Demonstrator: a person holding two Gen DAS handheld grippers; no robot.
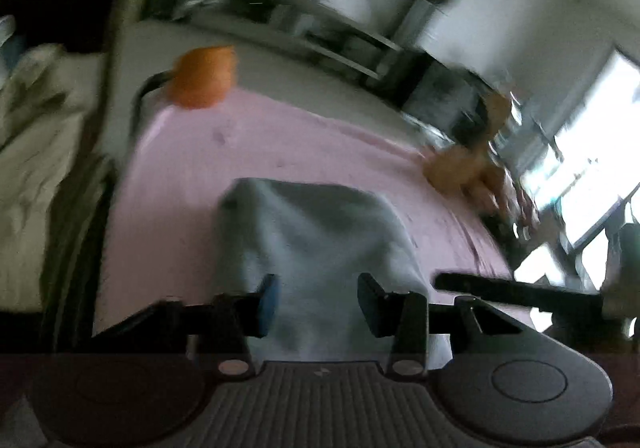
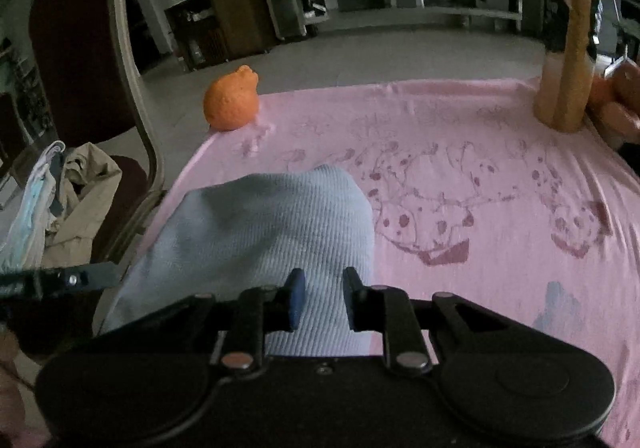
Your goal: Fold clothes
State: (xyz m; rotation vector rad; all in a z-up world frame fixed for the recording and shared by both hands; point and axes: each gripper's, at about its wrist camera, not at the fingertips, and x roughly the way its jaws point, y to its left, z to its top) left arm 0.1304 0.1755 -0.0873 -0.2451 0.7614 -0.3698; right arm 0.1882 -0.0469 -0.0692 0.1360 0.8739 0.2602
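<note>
Centrally, ribbed pale-blue garment mounded on pink cloth — both grippers' jaws apart, left gripper, right gripper, gripping nothing

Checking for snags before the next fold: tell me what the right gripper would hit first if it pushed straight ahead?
Most likely the light blue garment: the right gripper points down at it, jaws apart.

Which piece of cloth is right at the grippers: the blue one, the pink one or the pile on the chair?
The ribbed light blue cloth; it lies on the pink printed sheet, humped up, between both grippers' fingers. The beige pile lies on the chair.
</note>
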